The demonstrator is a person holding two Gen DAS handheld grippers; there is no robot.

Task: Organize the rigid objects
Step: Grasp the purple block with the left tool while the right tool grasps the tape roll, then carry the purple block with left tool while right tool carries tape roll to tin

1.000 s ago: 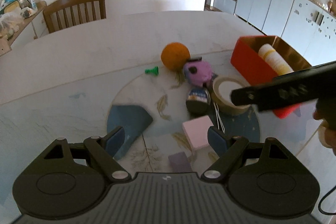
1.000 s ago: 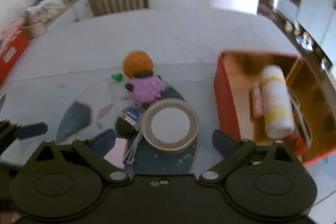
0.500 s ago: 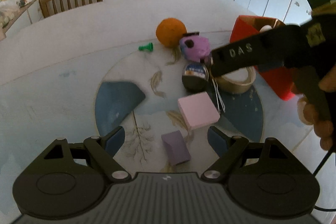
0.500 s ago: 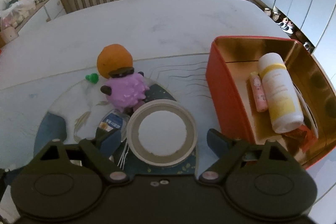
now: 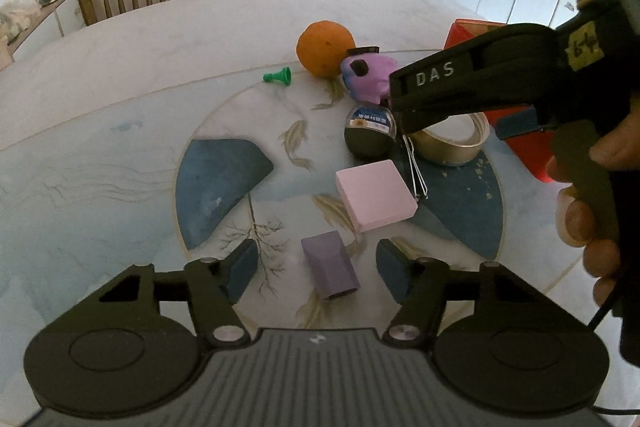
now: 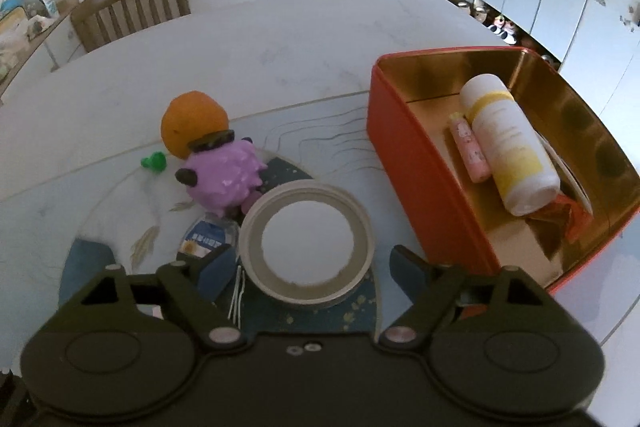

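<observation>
- The left gripper (image 5: 316, 269) sits low over the bench (image 5: 120, 99) with the small purple block (image 5: 330, 267) between its blue pads. Its jaws are closing but not yet pressing; a gap shows on both sides.
- To do this well, centre the block between the pads and close squarely on its long flat sides, since it lies slightly skewed and could twist out.
- Keep clear of the pink square block (image 5: 374, 195) just beyond it.
- The right gripper (image 6: 310, 267) straddles the tape roll (image 6: 306, 241), jaws spread wide and closing, pads not touching the rim.
- The red tin (image 6: 424, 179) at the right, already holding a white-and-yellow bottle (image 6: 506, 143) and a pink tube (image 6: 470, 153), looks like the destination.
</observation>
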